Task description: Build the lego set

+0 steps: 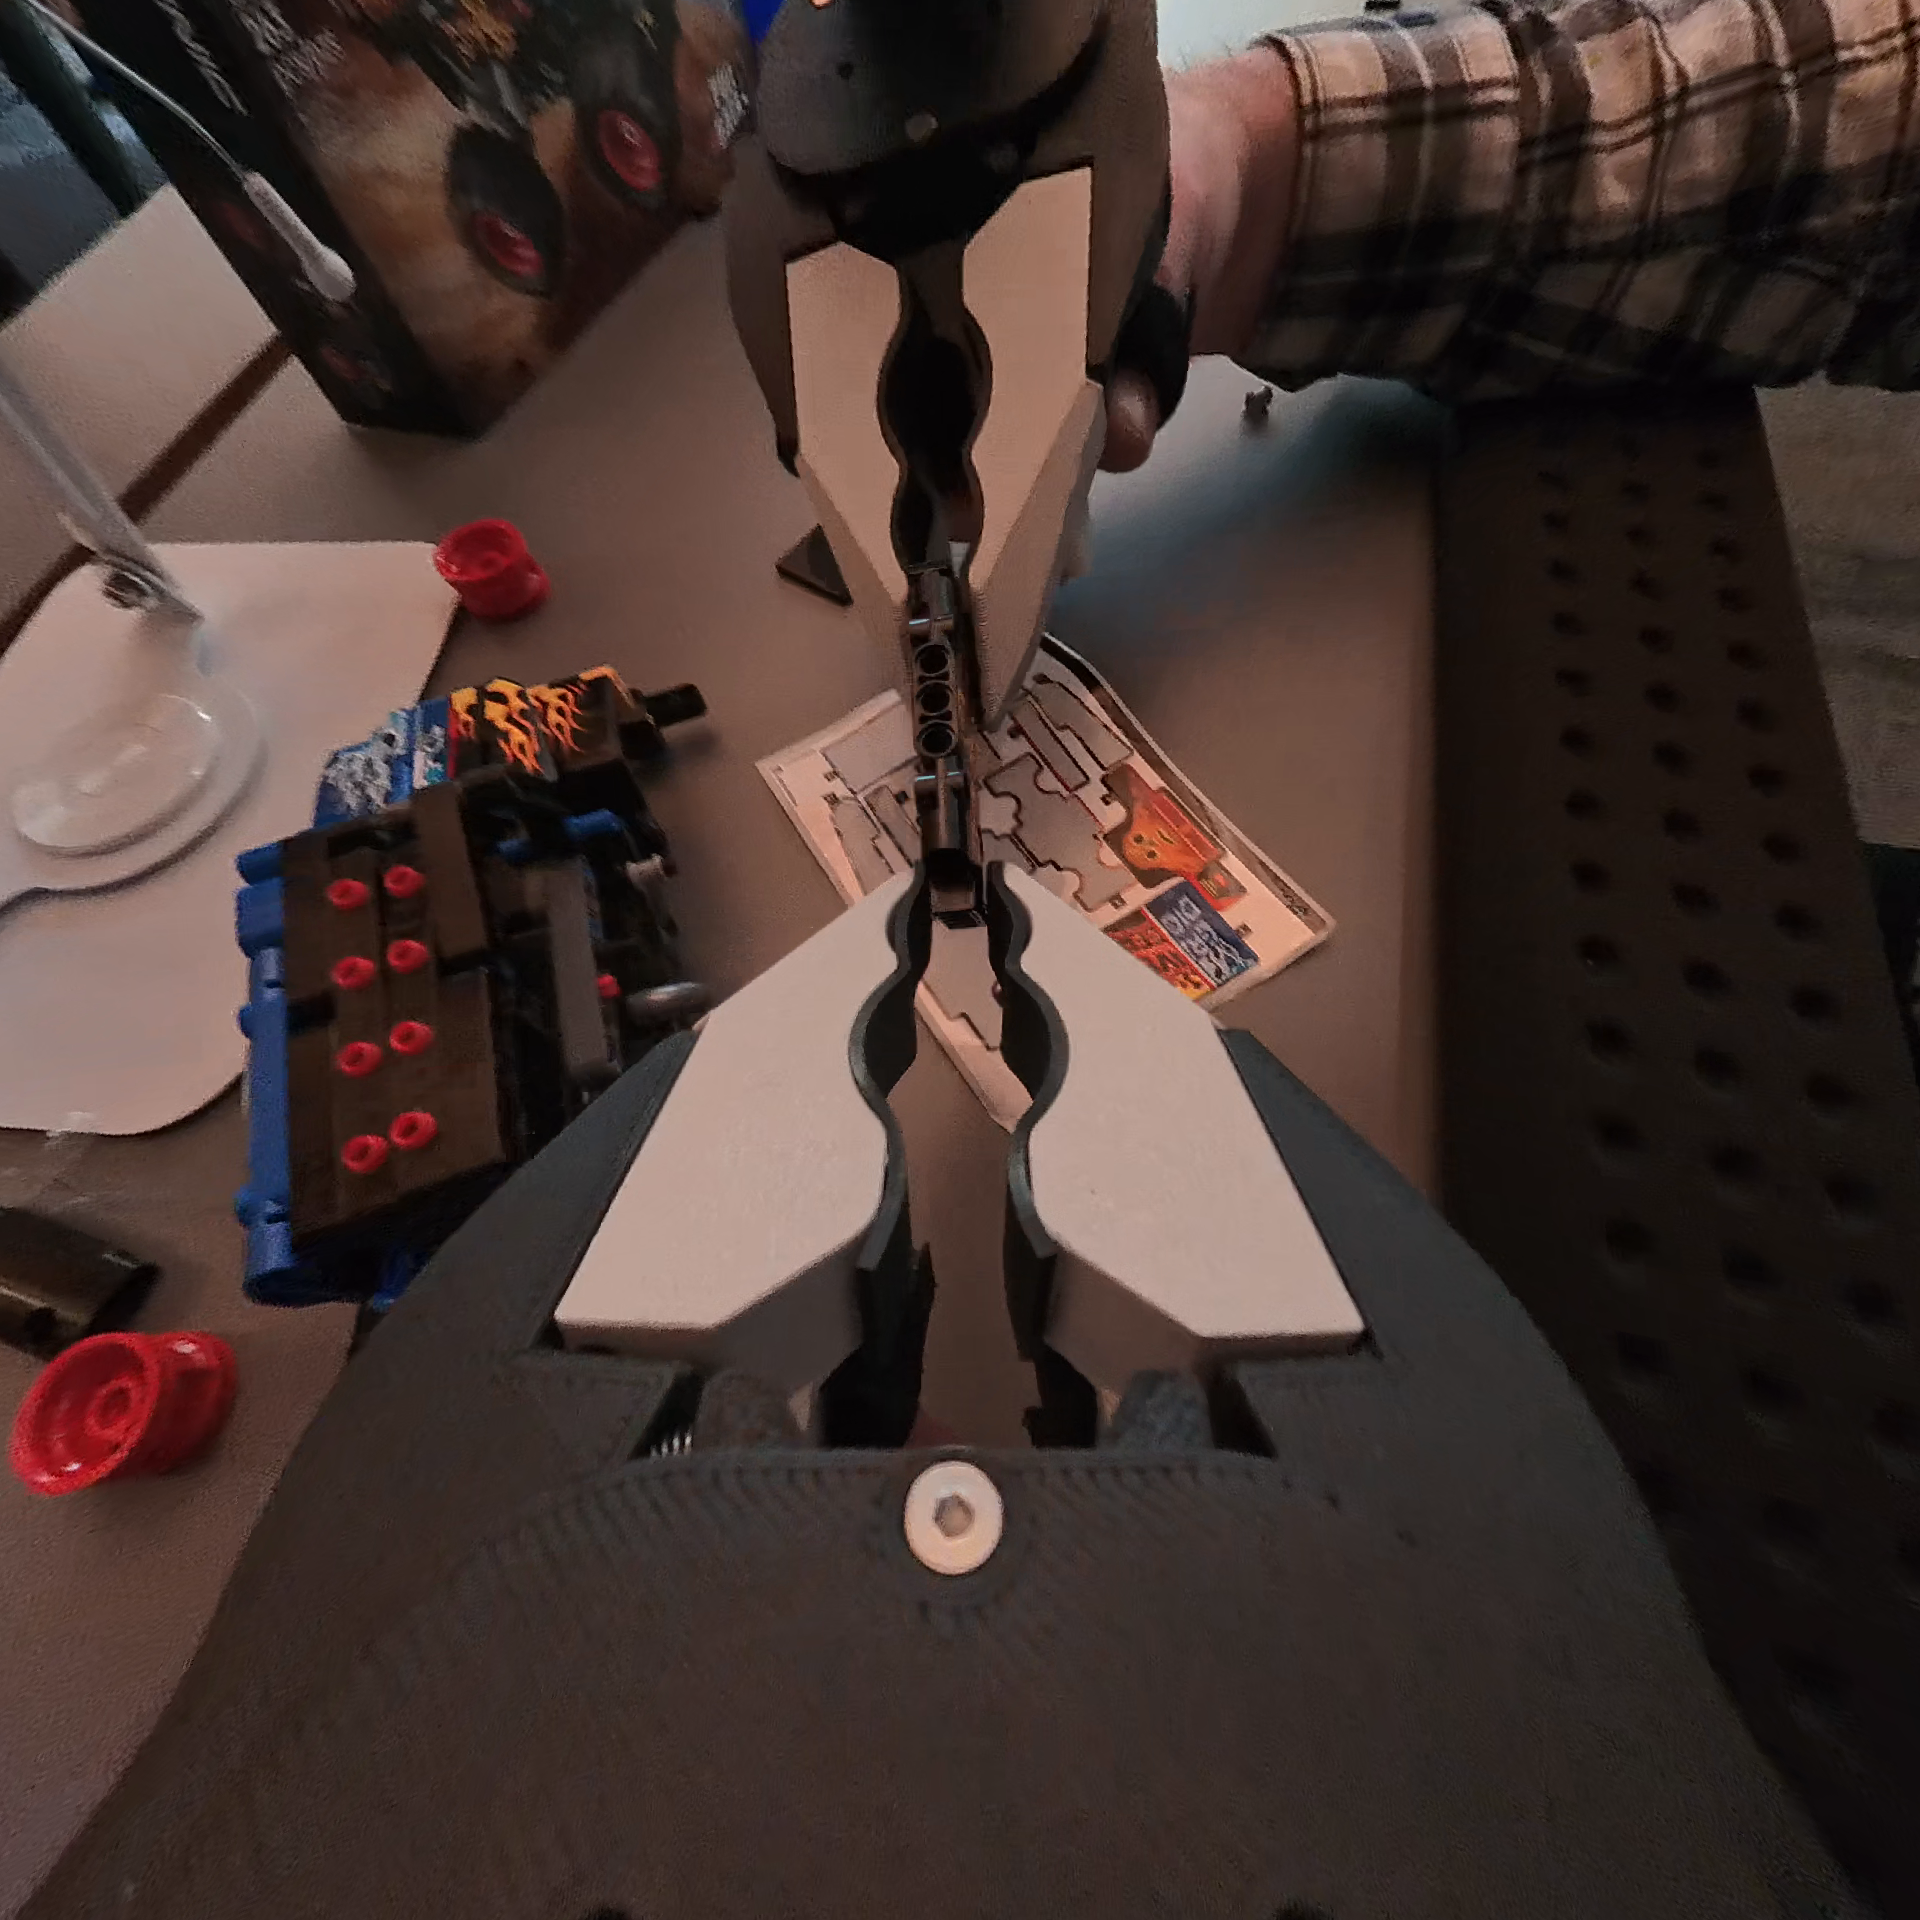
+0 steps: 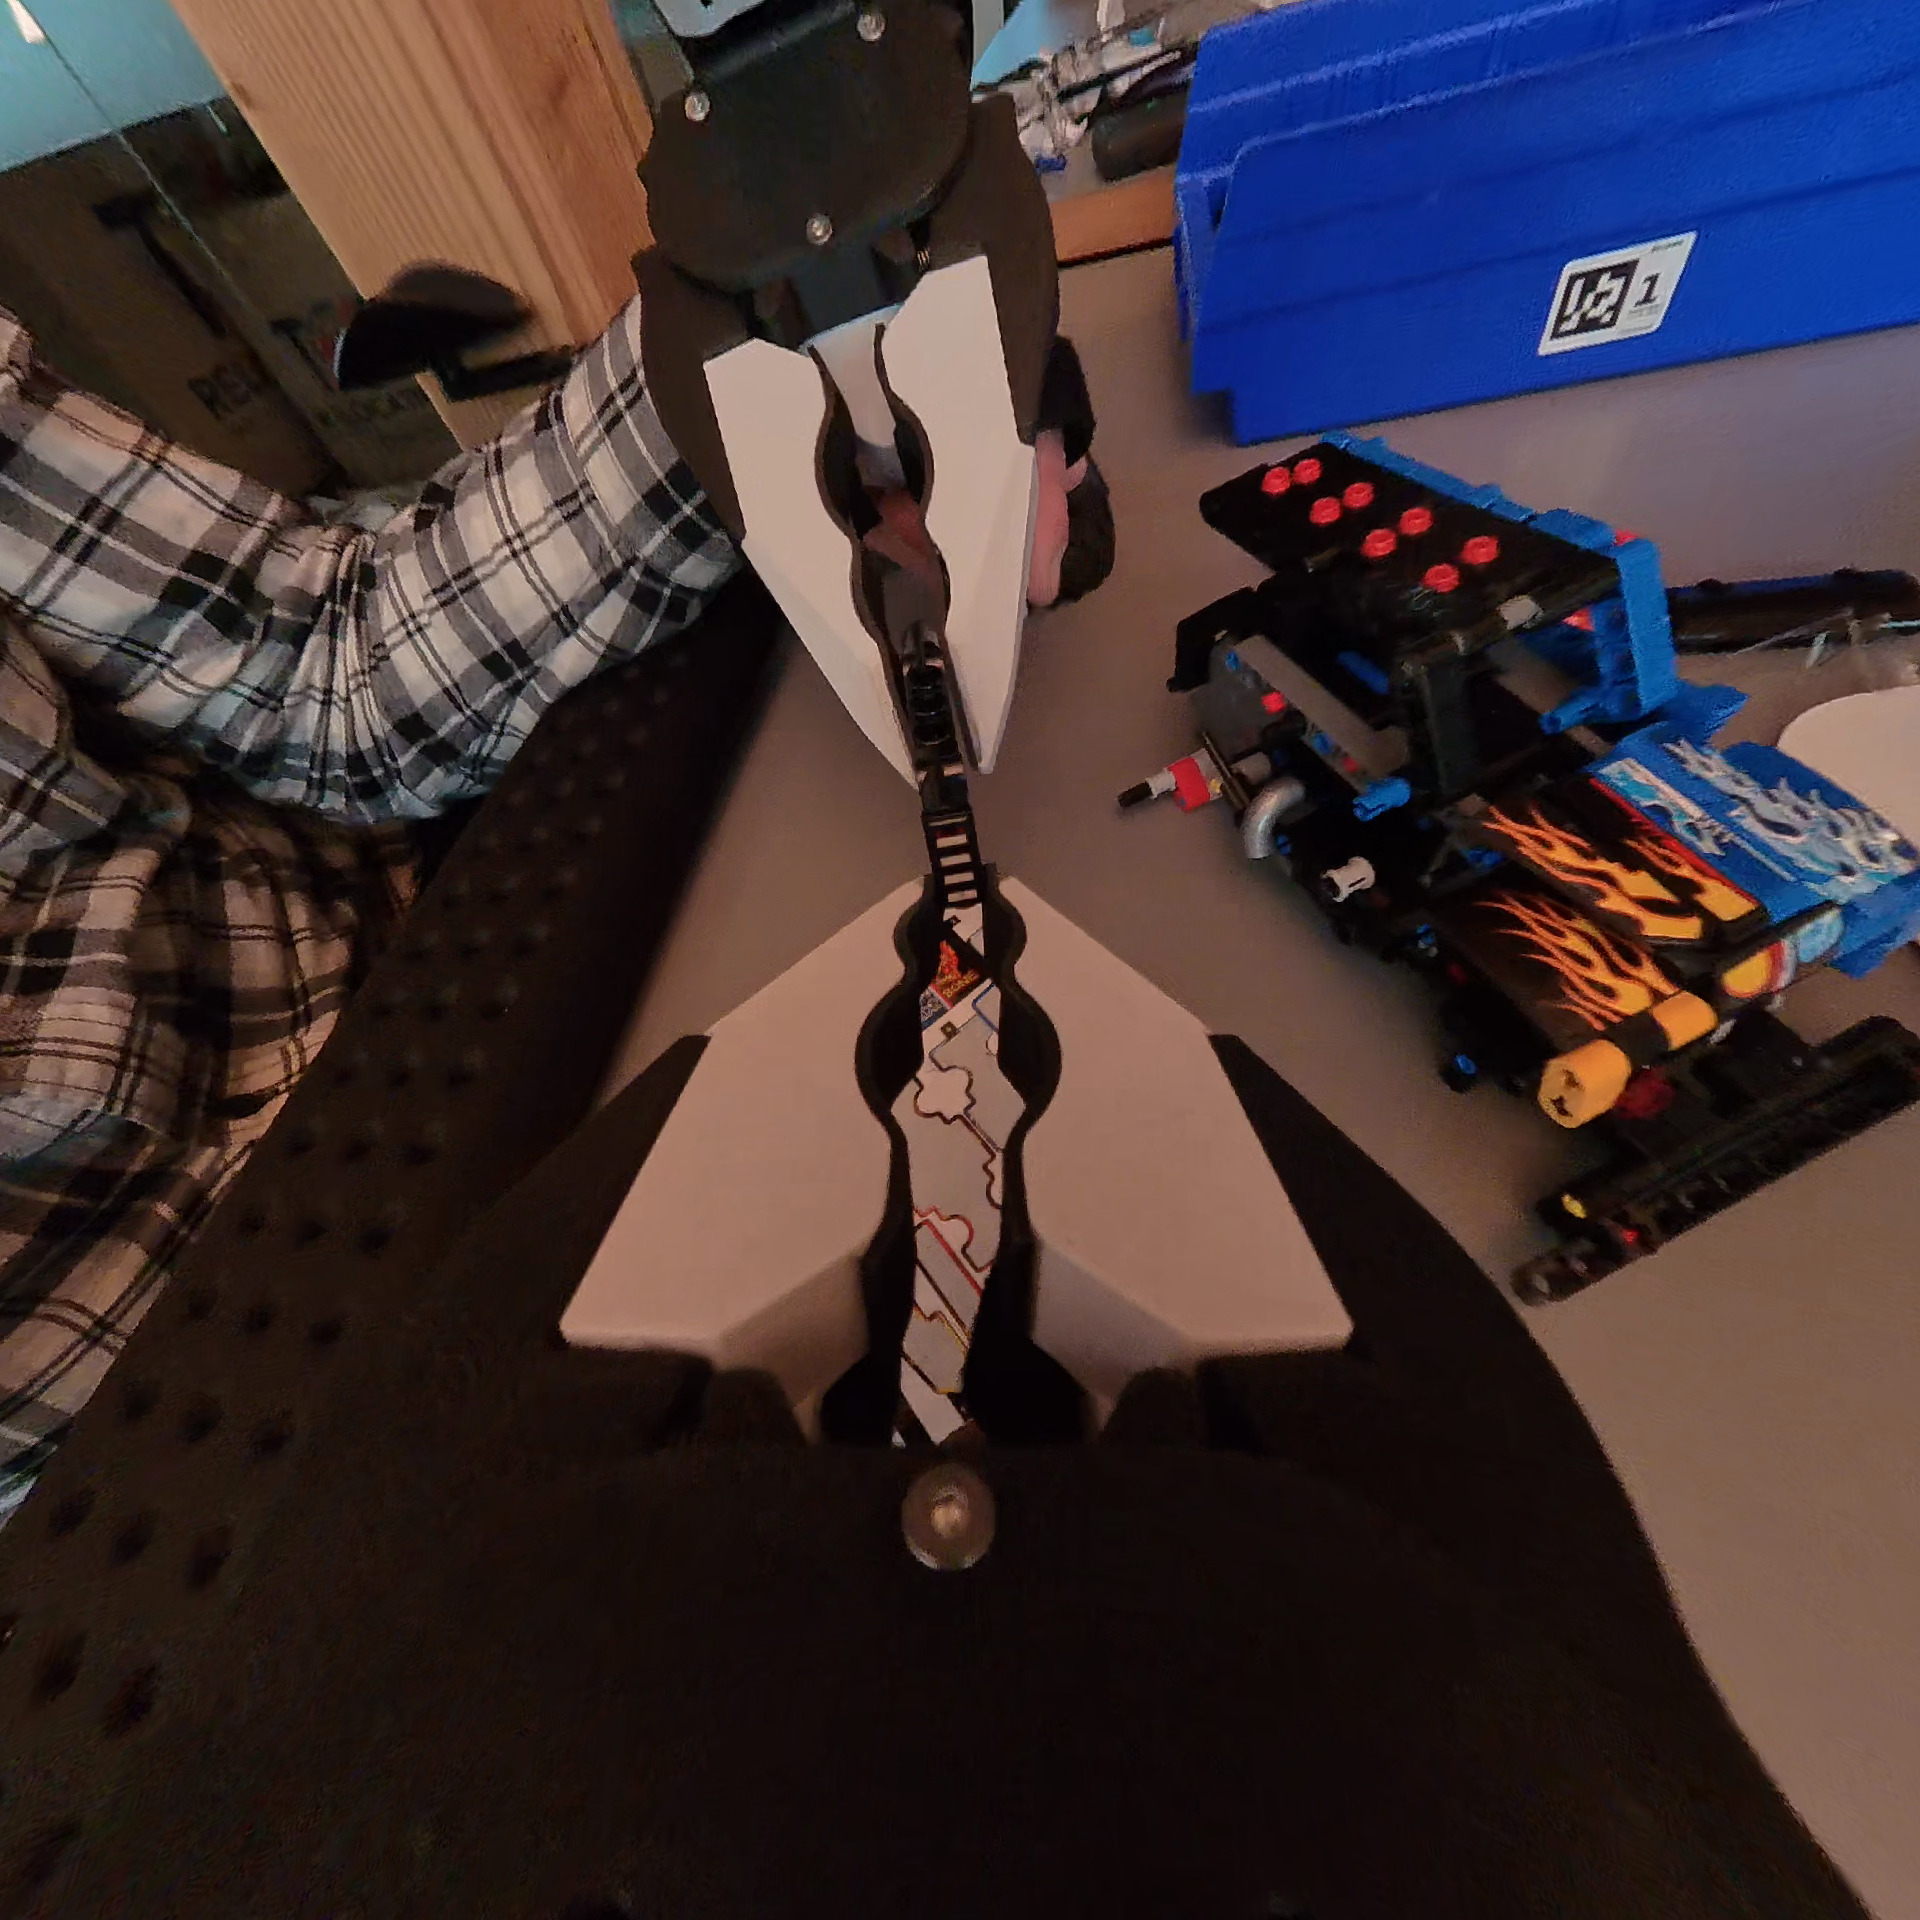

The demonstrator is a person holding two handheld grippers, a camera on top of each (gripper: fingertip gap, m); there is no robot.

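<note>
Lego beam point(image 1: 938, 727), black with round holes, hung above the sticker sheet point(image 1: 1049, 831), pinched at both ends: the left gripper point(image 1: 951, 894) clamped its near end and the right gripper point(image 1: 940, 613) clamped the far one, the two facing tip to tip. Left of the sheet sat the half-built truck point(image 1: 447, 935), blue and black with flame stickers and red studs. Two red wheels point(image 1: 494, 566) lay near the truck. Beyond the truck stood the set's box point(image 1: 416, 208). A blue bin point(image 2: 1558, 208) stood behind the truck in the right wrist view.
</note>
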